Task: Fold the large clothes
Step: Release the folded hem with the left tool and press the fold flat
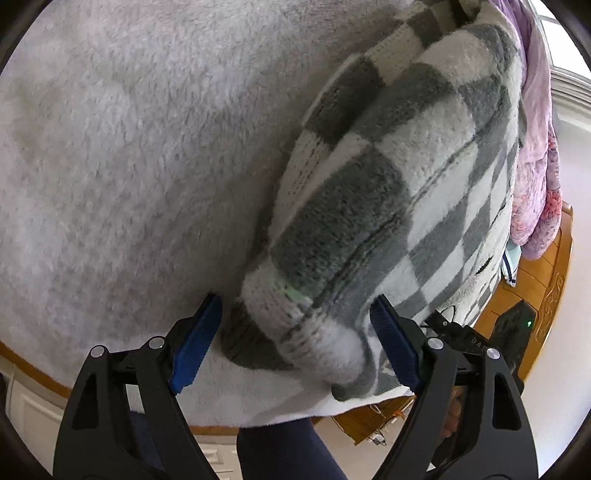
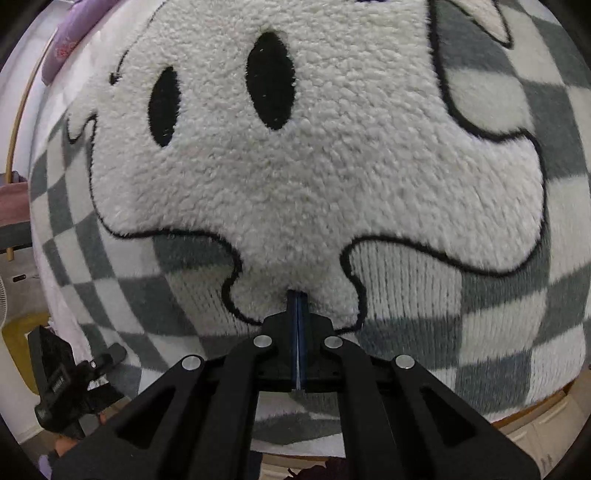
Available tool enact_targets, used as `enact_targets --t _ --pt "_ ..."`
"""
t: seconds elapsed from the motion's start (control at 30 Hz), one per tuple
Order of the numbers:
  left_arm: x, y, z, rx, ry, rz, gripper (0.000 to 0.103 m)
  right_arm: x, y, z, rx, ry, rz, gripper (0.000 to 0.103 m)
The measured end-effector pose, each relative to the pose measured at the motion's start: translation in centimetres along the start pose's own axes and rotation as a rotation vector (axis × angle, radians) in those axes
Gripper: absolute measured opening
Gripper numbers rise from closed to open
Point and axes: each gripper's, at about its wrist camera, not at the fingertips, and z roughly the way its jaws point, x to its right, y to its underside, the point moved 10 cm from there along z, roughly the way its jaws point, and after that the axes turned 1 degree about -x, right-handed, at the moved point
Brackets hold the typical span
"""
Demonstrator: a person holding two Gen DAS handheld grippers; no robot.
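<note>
Left gripper (image 1: 295, 325) splayed around sweater cuff (image 1: 295, 321), right gripper (image 2: 297, 295) pinched

Background's pretty homey: carved orange-brown wooden furniture (image 1: 550, 273) along the right edge of the left wrist view, a bright window (image 1: 554, 33) in the upper right corner, pale floor (image 1: 569, 369) lower right, and white panelled cabinetry (image 1: 29, 410) at lower left.

Left gripper (image 1: 295, 325): jaws spread wide, blue pads (image 1: 195, 343) well apart, either side of a sweater sleeve cuff (image 1: 314, 332). Right gripper (image 2: 297, 295): jaws pressed together, pads meeting, tips sunk in fleece.
</note>
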Motion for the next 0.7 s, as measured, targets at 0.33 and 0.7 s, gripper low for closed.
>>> enact_targets --t 0.33,0.7 --pt "2.0 0.8 -0.1 -0.001 -0.033 0.065 0.032 2.8 0.9 -0.1 0.029 -0.076 -0.006 0.000" --pt "7.7 4.0 -6.1 0.161 0.002 0.112 0.023 5.8 3.0 -4.4 -0.005 -0.219 -0.158 0.030"
